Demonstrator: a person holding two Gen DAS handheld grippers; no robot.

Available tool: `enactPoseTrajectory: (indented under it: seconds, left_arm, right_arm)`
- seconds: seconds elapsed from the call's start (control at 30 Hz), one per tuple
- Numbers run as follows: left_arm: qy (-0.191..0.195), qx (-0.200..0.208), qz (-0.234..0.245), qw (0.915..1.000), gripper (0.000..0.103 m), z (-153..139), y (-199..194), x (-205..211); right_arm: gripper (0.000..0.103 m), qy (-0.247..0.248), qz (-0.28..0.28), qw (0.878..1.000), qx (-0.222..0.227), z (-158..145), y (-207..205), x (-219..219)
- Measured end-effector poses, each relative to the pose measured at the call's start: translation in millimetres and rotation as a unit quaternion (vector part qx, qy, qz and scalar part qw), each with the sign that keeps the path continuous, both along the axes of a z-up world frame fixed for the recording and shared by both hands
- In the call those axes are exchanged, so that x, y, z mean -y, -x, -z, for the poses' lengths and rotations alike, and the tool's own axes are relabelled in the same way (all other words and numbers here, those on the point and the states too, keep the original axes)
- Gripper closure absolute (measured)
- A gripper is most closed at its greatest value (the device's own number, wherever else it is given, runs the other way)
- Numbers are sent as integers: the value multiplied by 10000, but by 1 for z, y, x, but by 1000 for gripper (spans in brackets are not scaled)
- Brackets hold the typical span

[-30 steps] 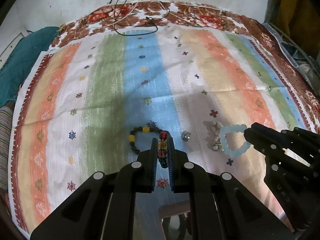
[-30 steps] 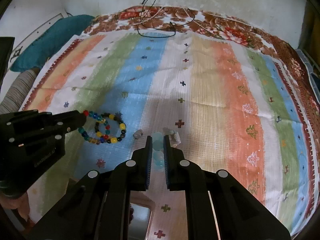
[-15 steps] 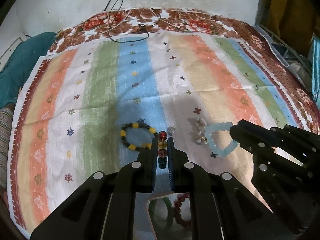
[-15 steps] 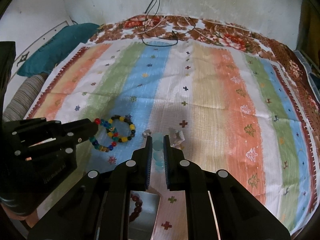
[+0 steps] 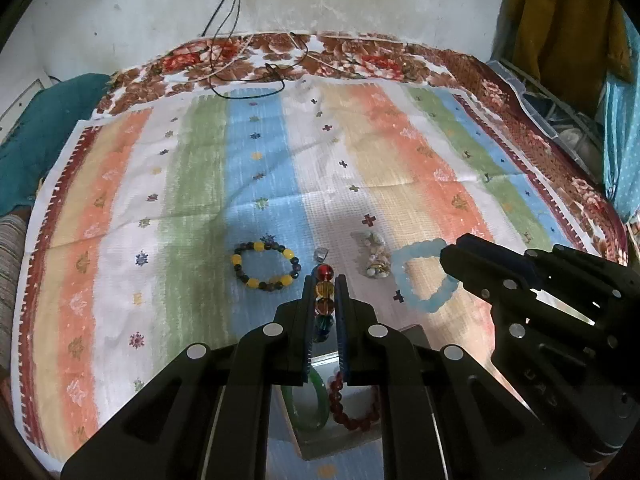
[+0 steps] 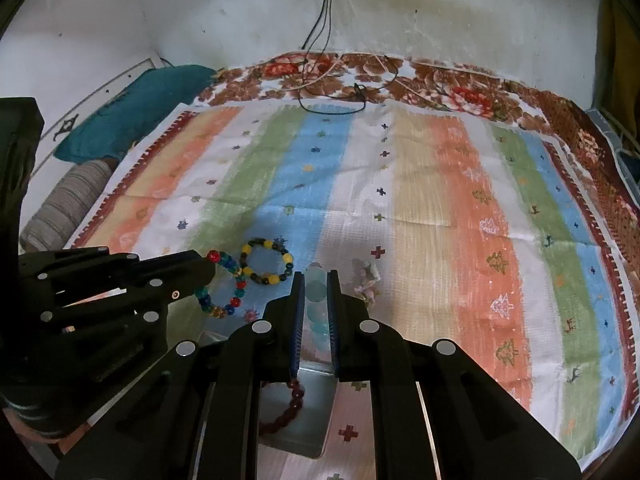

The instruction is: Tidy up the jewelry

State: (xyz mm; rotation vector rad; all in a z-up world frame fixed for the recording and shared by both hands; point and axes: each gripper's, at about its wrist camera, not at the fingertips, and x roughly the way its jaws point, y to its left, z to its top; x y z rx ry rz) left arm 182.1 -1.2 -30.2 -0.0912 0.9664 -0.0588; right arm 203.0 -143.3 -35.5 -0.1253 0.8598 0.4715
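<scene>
a striped cloth [image 5: 200, 184] fills both views. low centre, the left gripper [image 5: 325, 280] is clamped on a multicoloured bead bracelet [image 5: 324, 292]; the right gripper [image 6: 313, 276] is clamped on a pale blue bracelet [image 6: 315, 292], above a metal box [image 5: 340, 436].

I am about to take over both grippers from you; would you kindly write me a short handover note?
Left gripper: shut on the multicoloured bracelet.
Right gripper: shut on the pale blue bracelet.
On the striped cloth: yellow-and-dark bracelet, small silver piece, pile of pale beads.
Done: green bangle and dark red bracelet lie in the tray.
Left: tray both held bracelets, then the rest.
</scene>
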Motion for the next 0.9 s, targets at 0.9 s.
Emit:
enactPoseTrajectory:
  seconds: [0.9]
  left_arm:
    - [-24,160,123,9998,94,-10,42,7]
  right_arm:
    - [91,-78,-108,9999,49,-1,42,9]
